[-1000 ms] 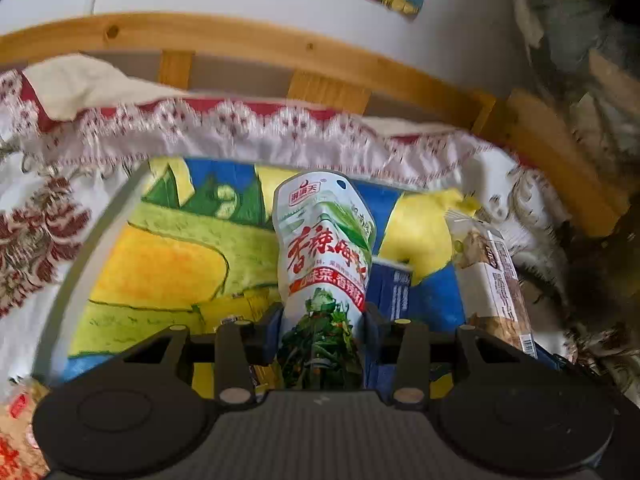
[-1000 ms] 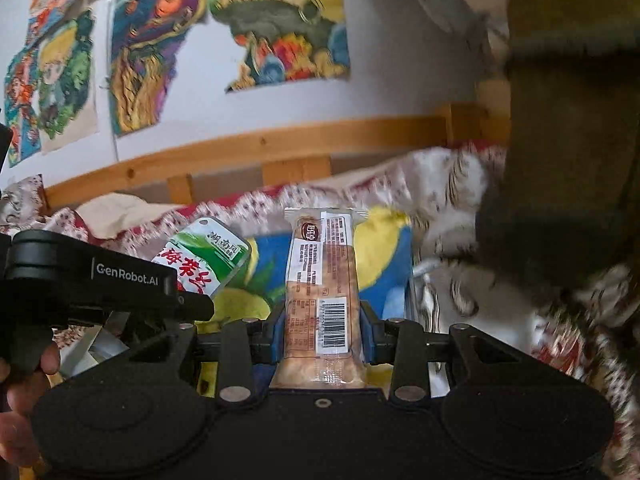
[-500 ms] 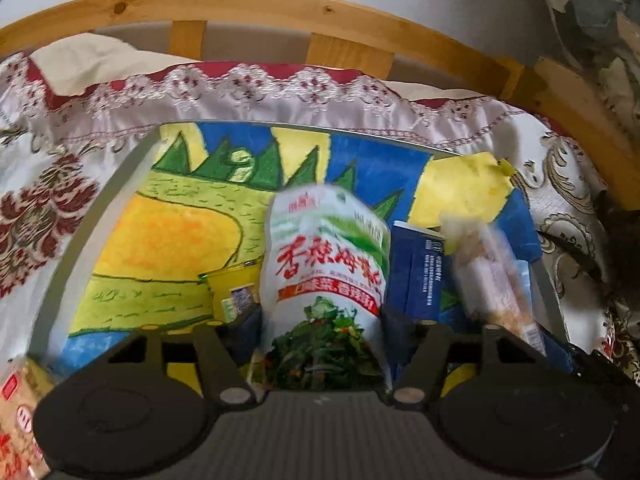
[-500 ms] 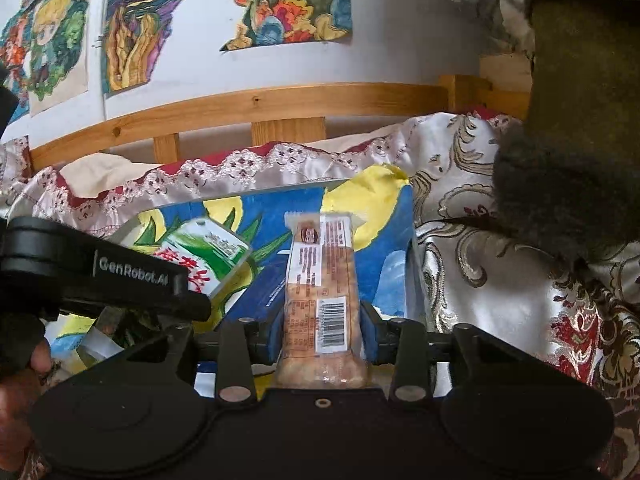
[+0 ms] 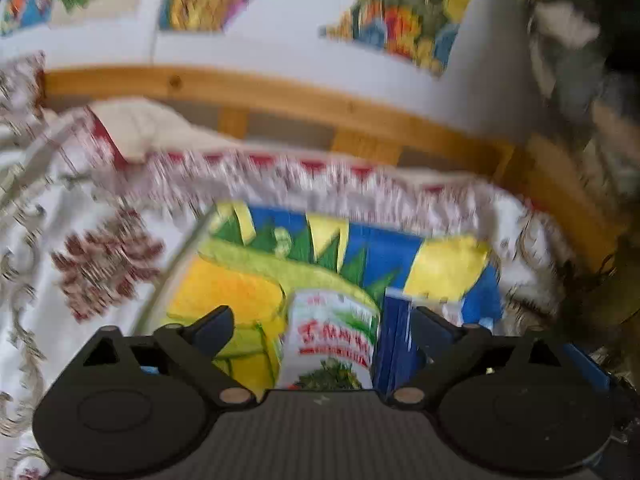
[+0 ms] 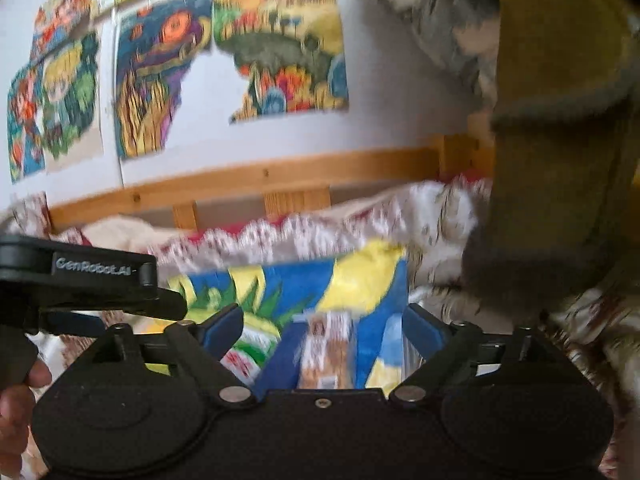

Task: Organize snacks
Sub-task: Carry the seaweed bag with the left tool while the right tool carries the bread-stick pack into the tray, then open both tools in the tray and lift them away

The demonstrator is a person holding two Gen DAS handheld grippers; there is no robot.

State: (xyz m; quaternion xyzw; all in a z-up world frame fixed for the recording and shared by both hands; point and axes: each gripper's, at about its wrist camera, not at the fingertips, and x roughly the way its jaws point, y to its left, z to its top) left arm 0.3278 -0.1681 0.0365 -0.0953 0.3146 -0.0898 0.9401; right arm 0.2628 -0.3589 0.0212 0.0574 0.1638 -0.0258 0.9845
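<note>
Left gripper (image 5: 322, 330): jaws spread wide and opening; both pads stand clear of the green-and-white snack bag (image 5: 330, 344), which sits between them untouched.
Right gripper (image 6: 322, 330): jaws spread wide and opening; the clear-wrapped biscuit pack (image 6: 328, 354) sits between them with a gap on either side.
Snack bag: upright in the painted box (image 5: 224, 300), near its middle, red lettering on a white band, green picture below; blurred.
Dark blue carton (image 5: 394, 344): just beside the snack bag on its right, inside the same box.
Biscuit pack: standing on end inside the box, brown contents showing through the wrap, a blue carton edge just to its left.
Painted box: open top, inner walls painted yellow, green and blue; it rests on the bed.
Bedspread (image 5: 100, 256): white, with dark red flower patterns and a lace-like border; it lies around the box on all visible sides.
Bed rail (image 5: 280, 96): light wood, running behind the bedspread.
Wall (image 6: 280, 136): white, with bright paintings (image 6: 280, 40) fixed to it.
Person's hand (image 6: 16, 404): at the left edge of the right wrist view, on the left gripper's black handle.
Picture quality: both views are motion-blurred; fine print cannot be read.
</note>
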